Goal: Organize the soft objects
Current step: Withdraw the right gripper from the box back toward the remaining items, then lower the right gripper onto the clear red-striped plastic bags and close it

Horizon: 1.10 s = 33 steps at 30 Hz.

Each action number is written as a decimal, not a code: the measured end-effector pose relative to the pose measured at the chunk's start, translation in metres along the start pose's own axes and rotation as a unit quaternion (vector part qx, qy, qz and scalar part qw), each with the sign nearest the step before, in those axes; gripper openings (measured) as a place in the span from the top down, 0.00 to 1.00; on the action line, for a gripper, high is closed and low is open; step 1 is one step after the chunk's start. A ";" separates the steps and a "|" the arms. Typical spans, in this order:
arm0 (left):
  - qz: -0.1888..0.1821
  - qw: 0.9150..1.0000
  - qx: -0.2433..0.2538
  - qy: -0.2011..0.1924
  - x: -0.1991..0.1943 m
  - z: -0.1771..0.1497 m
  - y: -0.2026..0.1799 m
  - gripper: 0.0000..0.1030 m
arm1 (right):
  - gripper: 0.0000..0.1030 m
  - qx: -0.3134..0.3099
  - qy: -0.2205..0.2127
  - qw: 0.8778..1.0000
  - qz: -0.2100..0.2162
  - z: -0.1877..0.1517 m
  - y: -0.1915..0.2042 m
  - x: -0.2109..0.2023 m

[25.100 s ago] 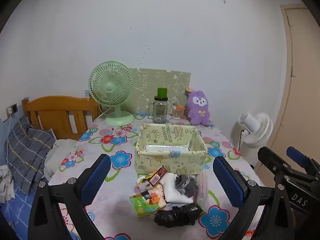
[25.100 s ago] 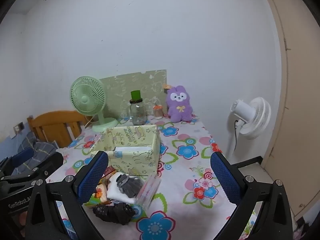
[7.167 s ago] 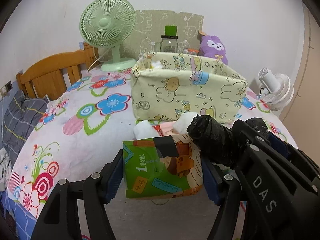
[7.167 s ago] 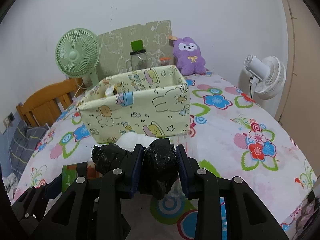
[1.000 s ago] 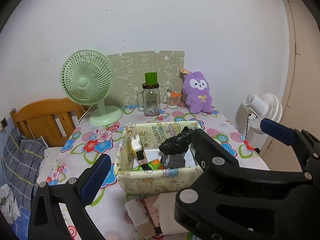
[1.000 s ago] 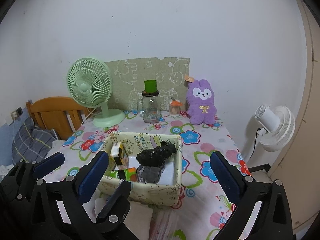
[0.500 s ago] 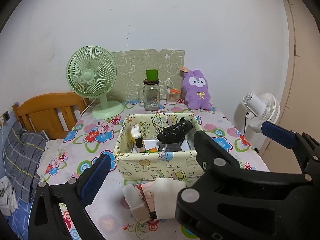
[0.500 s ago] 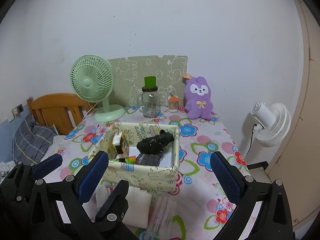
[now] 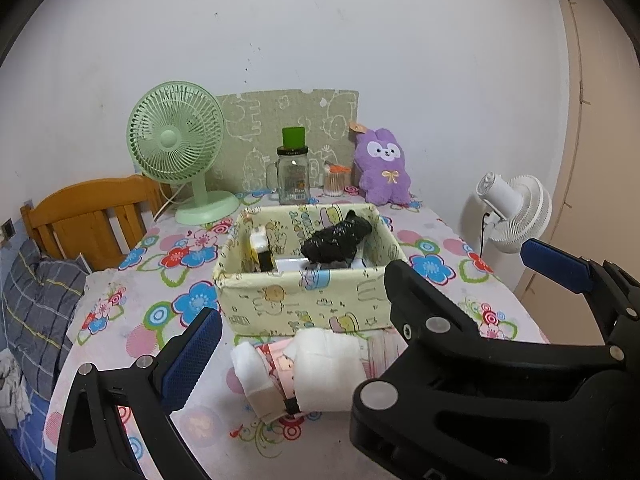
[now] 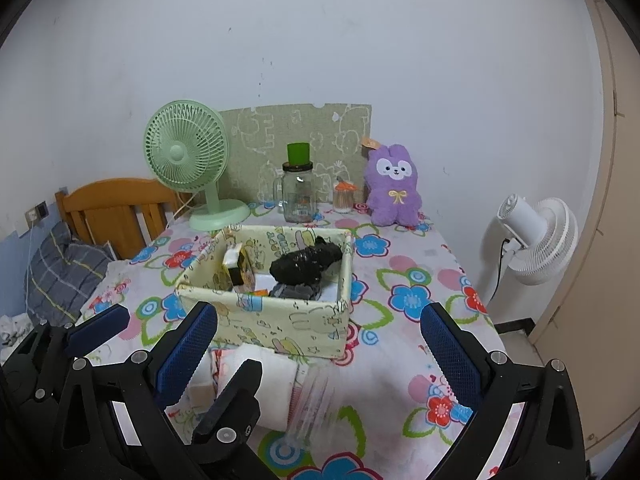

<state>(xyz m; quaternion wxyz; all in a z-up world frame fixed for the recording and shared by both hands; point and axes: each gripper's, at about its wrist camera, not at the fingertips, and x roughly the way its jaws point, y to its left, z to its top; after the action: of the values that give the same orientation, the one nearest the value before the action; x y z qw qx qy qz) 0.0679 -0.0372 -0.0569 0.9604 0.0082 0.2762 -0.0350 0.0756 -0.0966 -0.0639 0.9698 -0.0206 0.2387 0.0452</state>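
A pale yellow cartoon-print fabric box (image 9: 304, 304) (image 10: 280, 320) stands mid-table. Inside it lie a black crumpled bag bundle (image 9: 336, 240) (image 10: 306, 266), an upright yellow-black packet (image 9: 260, 252) and a grey soft item (image 10: 292, 291). In front of the box lie a white rolled cloth (image 9: 324, 364) (image 10: 276, 376), a pink packet (image 9: 276, 360) and a clear zip bag (image 10: 316, 404). My left gripper (image 9: 324, 356) is open above that pile; its right finger is hidden behind the right gripper's body. My right gripper (image 10: 320, 352) is open and holds nothing.
At the back stand a green desk fan (image 9: 176, 148), a glass jar with a green lid (image 9: 294, 172), a small orange-capped jar (image 9: 334, 180) and a purple bunny plush (image 9: 384, 172). A white floor fan (image 9: 516, 208) is right of the table, a wooden headboard (image 9: 88, 216) left.
Both grippers have drawn back from the box toward the near table edge, bringing the white cloth and pink packet fully into view. Both stay open and hold nothing.
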 end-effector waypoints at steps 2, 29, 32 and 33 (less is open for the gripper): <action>0.002 1.000 0.002 0.001 0.001 -0.004 -0.001 0.00 | 0.00 0.000 0.003 1.000 0.001 -0.004 -0.001 0.002; 0.008 0.997 0.013 0.069 0.058 -0.051 0.000 0.02 | 0.07 0.020 0.081 0.996 0.014 -0.059 -0.007 0.056; 0.009 0.997 0.014 0.079 0.066 -0.055 0.002 0.02 | 0.09 0.025 0.096 0.995 0.020 -0.064 -0.007 0.067; 0.009 0.997 0.015 0.082 0.067 -0.056 0.002 0.02 | 0.10 0.027 0.100 0.994 0.021 -0.066 -0.007 0.070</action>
<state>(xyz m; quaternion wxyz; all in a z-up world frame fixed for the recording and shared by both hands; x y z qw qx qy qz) 0.0952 -0.0375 -0.1404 0.9347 0.0277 0.3530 -0.0298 0.1077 -0.1018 -0.1552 0.9401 0.0062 0.3360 0.0571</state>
